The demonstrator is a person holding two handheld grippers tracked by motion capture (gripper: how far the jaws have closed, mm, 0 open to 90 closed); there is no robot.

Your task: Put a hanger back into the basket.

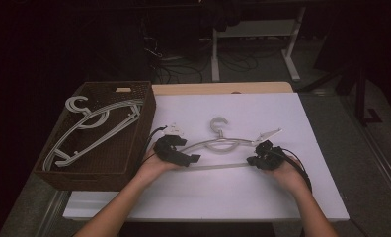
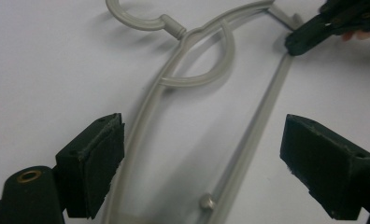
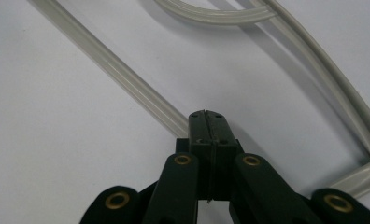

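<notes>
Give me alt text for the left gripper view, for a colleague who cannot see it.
The left gripper's two black jaws stand wide open on either side of a pale grey plastic clothes hanger lying flat on the white table, not touching it. At top right, the right gripper meets the hanger's straight bottom bar near its far corner.

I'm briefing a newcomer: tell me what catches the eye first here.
A grey hanger lies mid-table on the white sheet, with the left gripper open over one end and the right gripper shut on its bottom bar. At the table's left, a brown basket holds more hangers.
</notes>
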